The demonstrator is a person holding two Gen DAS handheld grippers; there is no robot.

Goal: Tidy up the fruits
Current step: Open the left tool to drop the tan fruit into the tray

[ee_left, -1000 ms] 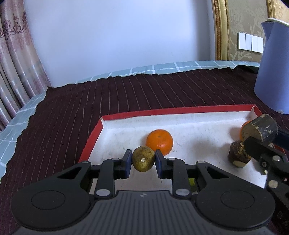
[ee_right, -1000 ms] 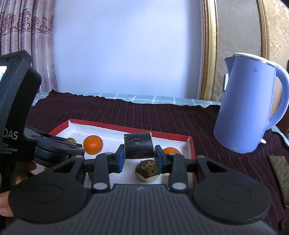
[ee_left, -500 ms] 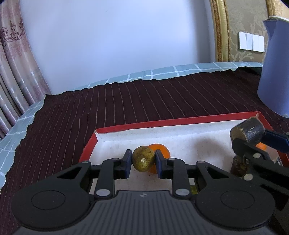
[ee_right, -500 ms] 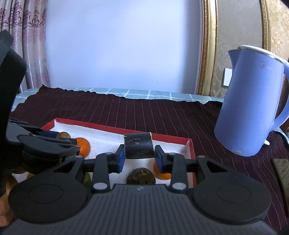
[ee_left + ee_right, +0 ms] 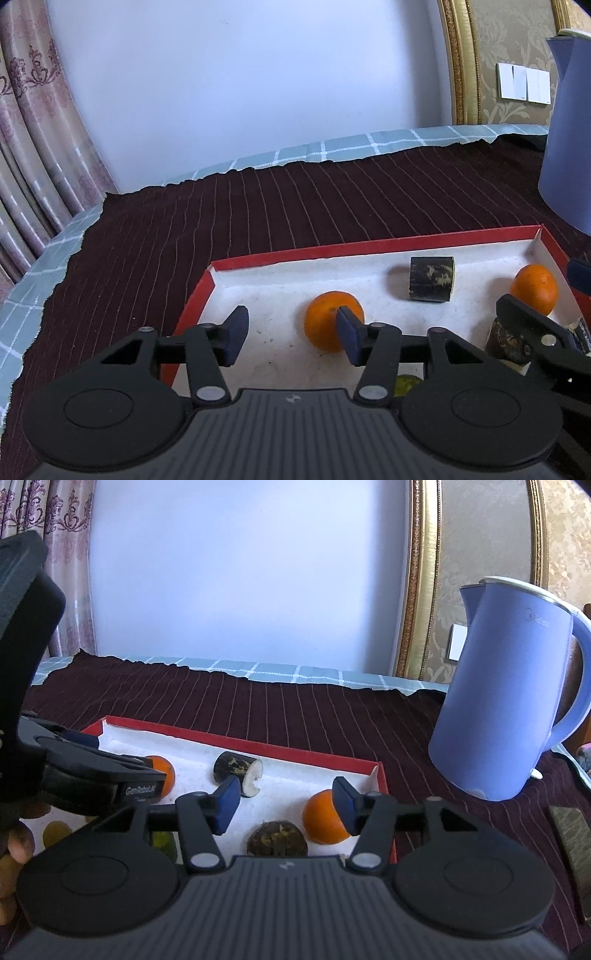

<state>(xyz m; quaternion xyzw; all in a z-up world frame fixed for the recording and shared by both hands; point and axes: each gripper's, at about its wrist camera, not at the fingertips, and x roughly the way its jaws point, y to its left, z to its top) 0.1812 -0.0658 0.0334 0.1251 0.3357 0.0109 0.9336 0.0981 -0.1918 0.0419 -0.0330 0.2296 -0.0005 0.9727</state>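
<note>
A red-rimmed white tray [image 5: 369,249] [image 5: 303,755] lies on the dark striped cloth. In it lie two oranges [image 5: 330,319] [image 5: 535,293], a dark sugarcane piece [image 5: 432,278] [image 5: 236,770] on its side near the far rim, and a dark round fruit [image 5: 277,840]. My left gripper [image 5: 291,336] is open and empty above the tray's left part. My right gripper [image 5: 284,805] is open and empty above the tray's right part. A small green-yellow fruit [image 5: 408,384] [image 5: 162,840] shows under the left gripper's body.
A blue electric kettle [image 5: 506,716] stands on the cloth right of the tray. A dark flat object [image 5: 574,842] lies at the right edge. A checked teal cloth [image 5: 332,151] edges the table, with a curtain [image 5: 37,147] at the left.
Both grippers opened. The left let go of the green-brown fruit. The right let go of the sugarcane piece, which now lies in the tray. Both grippers rose and drew back.
</note>
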